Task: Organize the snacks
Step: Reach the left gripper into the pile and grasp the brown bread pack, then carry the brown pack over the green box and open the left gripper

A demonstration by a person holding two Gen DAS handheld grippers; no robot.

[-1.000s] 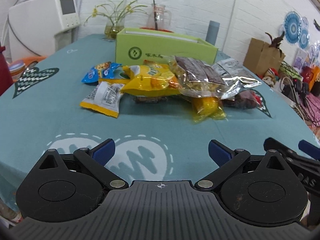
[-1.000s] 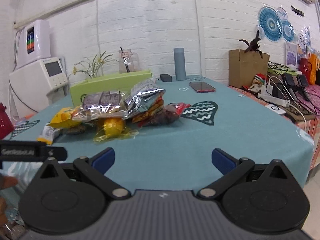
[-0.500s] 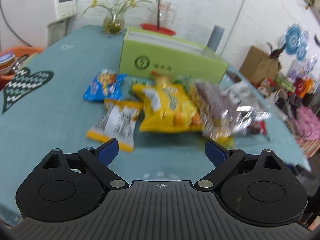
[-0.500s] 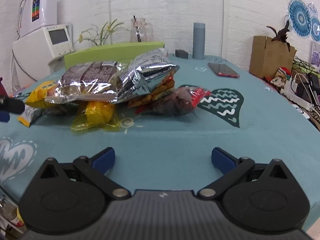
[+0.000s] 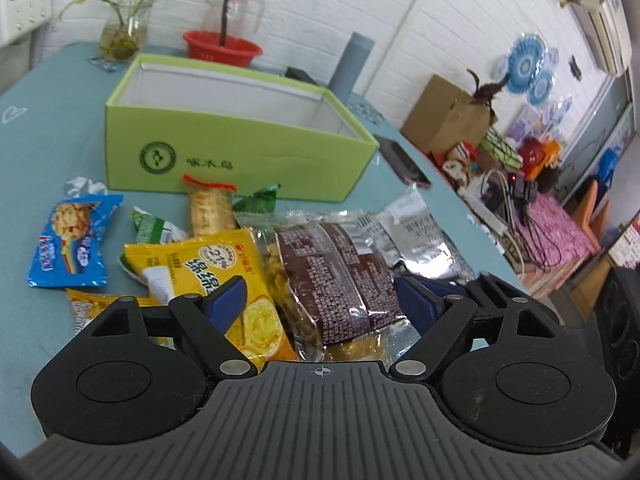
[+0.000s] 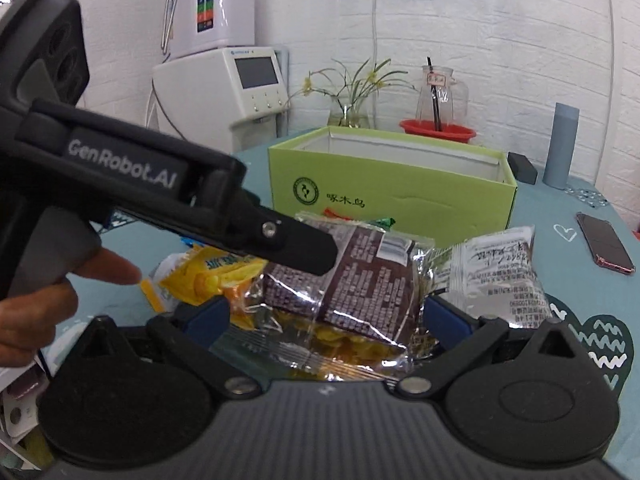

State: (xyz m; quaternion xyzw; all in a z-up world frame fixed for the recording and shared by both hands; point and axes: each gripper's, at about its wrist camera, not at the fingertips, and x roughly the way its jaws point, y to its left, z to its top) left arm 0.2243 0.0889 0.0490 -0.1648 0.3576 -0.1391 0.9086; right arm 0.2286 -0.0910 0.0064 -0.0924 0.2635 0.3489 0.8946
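In the left wrist view the left gripper (image 5: 318,300) is sitting at the bottom centre of the frame, its jaws part open and just now closing in, with the yellow packet (image 5: 208,276) and the brown-printed clear bag (image 5: 336,280) lying between the blue pads (image 5: 228,296); whether the pads are pressing on either I cannot tell. The green box (image 5: 240,156) is standing open in the upper middle, its white inside bare as far as it shows, so the sorting is looking barely begun: every snack in sight is lying loose on the teal tablecloth (image 5: 40,128). A blue biscuit packet (image 5: 72,244) is lying at the left, a crinkled silver pouch (image 5: 424,236) at the right.

In the right wrist view the right gripper (image 6: 326,320) is standing wide at the bottom centre, gripping nothing, straddling the glossy, creased brown bag over yellow chips. The left gripper's black arm is reaching in from the upper left, a hand (image 6: 32,316) at the left edge. The box, stiff matt card, is standing behind the pile.
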